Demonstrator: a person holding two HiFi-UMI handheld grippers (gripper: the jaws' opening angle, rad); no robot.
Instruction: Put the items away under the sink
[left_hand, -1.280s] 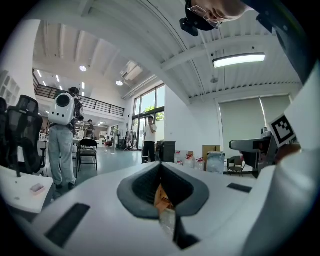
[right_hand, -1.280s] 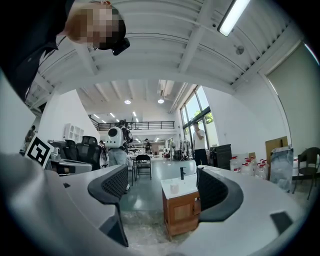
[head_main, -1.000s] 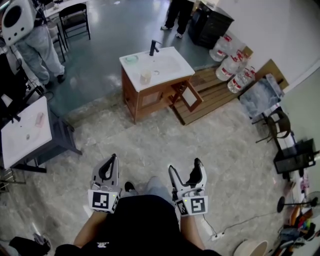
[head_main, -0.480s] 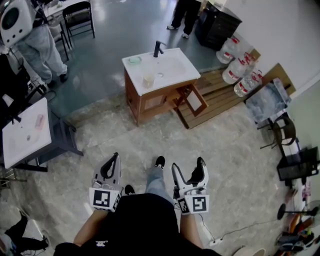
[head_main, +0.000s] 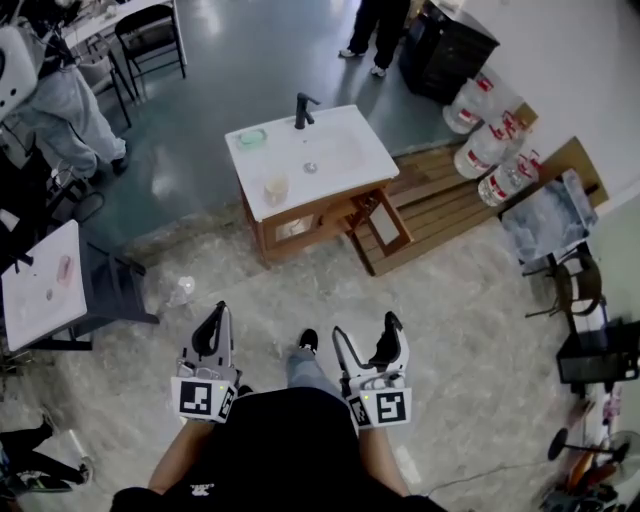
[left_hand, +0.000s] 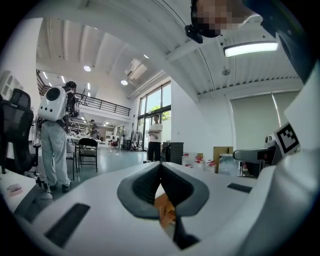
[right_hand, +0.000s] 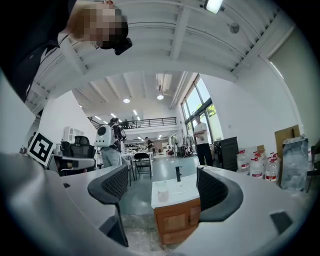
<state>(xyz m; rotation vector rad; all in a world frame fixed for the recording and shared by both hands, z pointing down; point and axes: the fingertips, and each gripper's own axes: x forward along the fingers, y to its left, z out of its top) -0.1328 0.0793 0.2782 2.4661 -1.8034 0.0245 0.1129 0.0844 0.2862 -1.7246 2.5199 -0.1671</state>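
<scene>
A wooden sink cabinet (head_main: 300, 215) with a white top stands ahead on the floor, and its right door (head_main: 383, 222) hangs open. On the top are a black faucet (head_main: 303, 105), a green dish (head_main: 250, 137) and a pale cup (head_main: 276, 188). A clear bottle (head_main: 182, 288) lies on the floor to the cabinet's left. My left gripper (head_main: 215, 318) is held low by my waist, jaws shut with nothing in them (left_hand: 160, 167). The right gripper (head_main: 366, 330) is open and empty; the right gripper view frames the cabinet (right_hand: 176, 212) and cup (right_hand: 163, 194) between its pads (right_hand: 117, 184).
A wooden pallet (head_main: 440, 195) and water jugs (head_main: 490, 130) lie right of the cabinet, with a black cabinet (head_main: 445, 45) behind. A second white sink stand (head_main: 40, 285) is at the left. People stand at the back (head_main: 375, 30) and left (head_main: 60, 100). Chairs (head_main: 560, 280) sit at right.
I have stepped forward, so the sink cabinet sits nearer and shifted slightly left in view. The floor bottle has come into sight. Both grippers keep their pose.
</scene>
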